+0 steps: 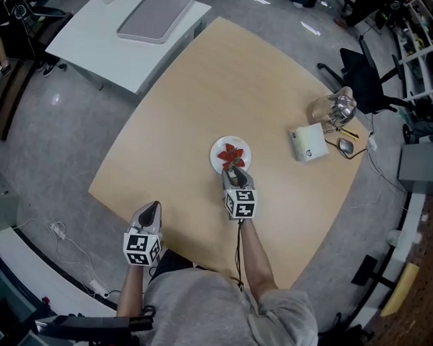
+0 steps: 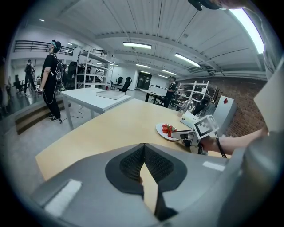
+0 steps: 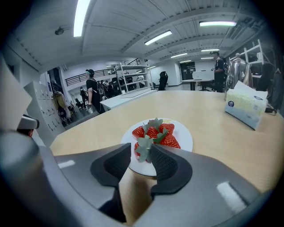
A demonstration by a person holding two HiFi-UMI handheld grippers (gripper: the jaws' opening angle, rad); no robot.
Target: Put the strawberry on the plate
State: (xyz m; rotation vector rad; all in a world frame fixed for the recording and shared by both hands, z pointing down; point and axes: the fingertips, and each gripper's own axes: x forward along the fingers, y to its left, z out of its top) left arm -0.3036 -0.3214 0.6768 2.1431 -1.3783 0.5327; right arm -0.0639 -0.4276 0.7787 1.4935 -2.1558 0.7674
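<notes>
Well, over the tan table my right gripper tilts down on an outstretched forearm, jaws apart, gripping nothing. My left gripper hovers at the near edge, jaws together, empty. On the white plate, mid-table, a red, leafy strawberry lies between my right tips.

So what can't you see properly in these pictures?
- Head view: the strawberries are too small to count; the right hand-held gripper covers the near rim of the plate.
- Right gripper view: most of the front strawberry hides behind its leaves and the jaws.
- Right gripper view: print on the tissue box is too blurry to read.
</notes>
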